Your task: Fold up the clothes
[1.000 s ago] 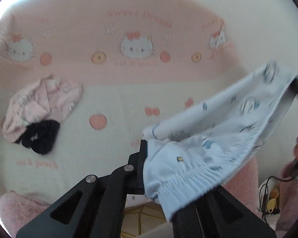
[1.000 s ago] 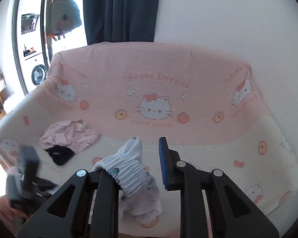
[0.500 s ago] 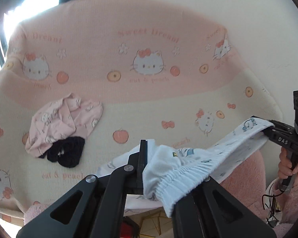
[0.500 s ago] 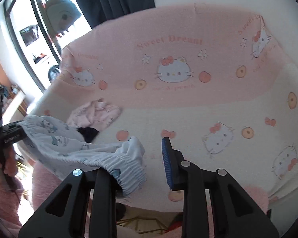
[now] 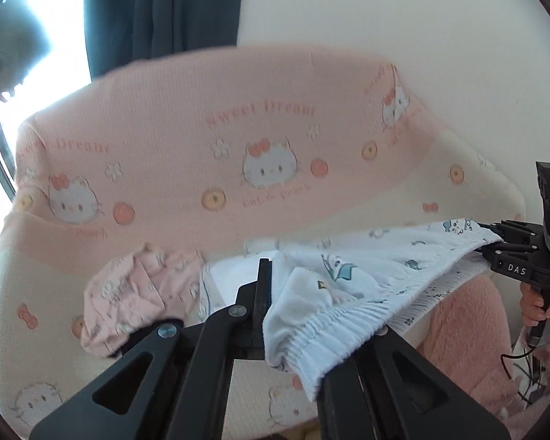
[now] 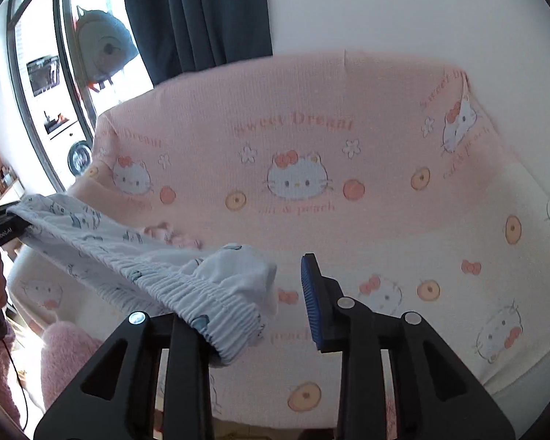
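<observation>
Pale blue printed shorts (image 5: 348, 286) hang stretched by their elastic waistband between my two grippers, above the sofa seat. My left gripper (image 5: 286, 293) is shut on one end of the waistband; it also shows at the left edge of the right wrist view, left gripper (image 6: 0, 227). At my right gripper (image 6: 260, 286) the jaws are opening. The shorts (image 6: 209, 293) drape over its left finger, and the blue pad (image 6: 308, 293) stands apart from the cloth. The left wrist view shows the right gripper (image 5: 495, 245) at the far end of the shorts.
The sofa (image 6: 440, 256) wears a pink and cream cat-print cover. A crumpled pink garment (image 5: 128, 293) lies on the seat over a black one (image 5: 157, 326). Pink fluffy fabric (image 5: 458, 330) sits at the sofa's front edge. A dark curtain (image 6: 201, 18) and a window are behind.
The shorts went from bunched at the right gripper to stretched out between both grippers. The right jaws have widened, leaving the cloth on one finger only.
</observation>
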Available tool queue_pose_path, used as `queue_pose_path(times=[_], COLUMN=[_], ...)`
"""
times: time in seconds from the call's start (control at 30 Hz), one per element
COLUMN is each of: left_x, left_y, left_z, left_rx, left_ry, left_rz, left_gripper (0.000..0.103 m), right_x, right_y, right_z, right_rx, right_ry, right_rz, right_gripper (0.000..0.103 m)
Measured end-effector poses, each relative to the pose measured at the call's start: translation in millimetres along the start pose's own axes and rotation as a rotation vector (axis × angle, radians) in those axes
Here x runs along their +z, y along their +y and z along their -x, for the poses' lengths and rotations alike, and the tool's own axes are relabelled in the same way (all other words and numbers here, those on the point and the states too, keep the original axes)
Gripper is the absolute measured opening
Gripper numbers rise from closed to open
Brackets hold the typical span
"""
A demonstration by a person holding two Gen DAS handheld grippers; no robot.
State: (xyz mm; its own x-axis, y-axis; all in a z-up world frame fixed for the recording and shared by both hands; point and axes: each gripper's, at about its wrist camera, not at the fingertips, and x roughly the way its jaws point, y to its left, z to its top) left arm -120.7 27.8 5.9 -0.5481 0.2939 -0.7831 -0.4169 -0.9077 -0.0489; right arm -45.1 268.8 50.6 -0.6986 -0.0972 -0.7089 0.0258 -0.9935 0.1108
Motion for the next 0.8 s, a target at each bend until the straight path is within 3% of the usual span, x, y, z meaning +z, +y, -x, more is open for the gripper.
queue_pose_path(times=[0.13,0.2,0.27,0.47,0.63,0.73,0.8], left_x=[-65.5,-81.6,-97.3,-89.2,-75.0,-66.6,-63.7], left_y=[-9.3,-15.5,-21.9,-18.5,-6.5,-20.1,-33.4], left_z=[-72.1,-82.6,-92.7,-88.9,-84.6,-77.4,-74.0], left_rx=[-0.031,-0.053,-0.076,-0.082,-0.096,-0.111,-0.135], left_ry=[0.227,0.251,0.274,0.228,0.201,0.174,0.165], left_rz=[0.008,0.024,0.039,0.087,0.136,0.098,0.073], left_gripper=[0.001,0.001,0.001,0.001,0.001,0.001,0.001], right_x=[-93.6,-122.5,-131.4,-128.5,-133.4,-117.2,-109.6], right_y=[-0.7,5.6,18.2,47.3,25.9,40.8,54.4], right_z=[-78.9,-95.2,-97.4,-101.0,-92.8,-44.6,-32.8], right_rx=[-0.016,-0.012,0.02,0.019,0.059,0.228,0.265], right_ry=[0.407,0.495,0.504,0.492,0.503,0.273,0.225], right_rz=[0.022,0.057,0.109,0.26,0.183,0.272,0.308], right_gripper=[0.029,0.029,0.029,0.043,0.045,0.047,0.058])
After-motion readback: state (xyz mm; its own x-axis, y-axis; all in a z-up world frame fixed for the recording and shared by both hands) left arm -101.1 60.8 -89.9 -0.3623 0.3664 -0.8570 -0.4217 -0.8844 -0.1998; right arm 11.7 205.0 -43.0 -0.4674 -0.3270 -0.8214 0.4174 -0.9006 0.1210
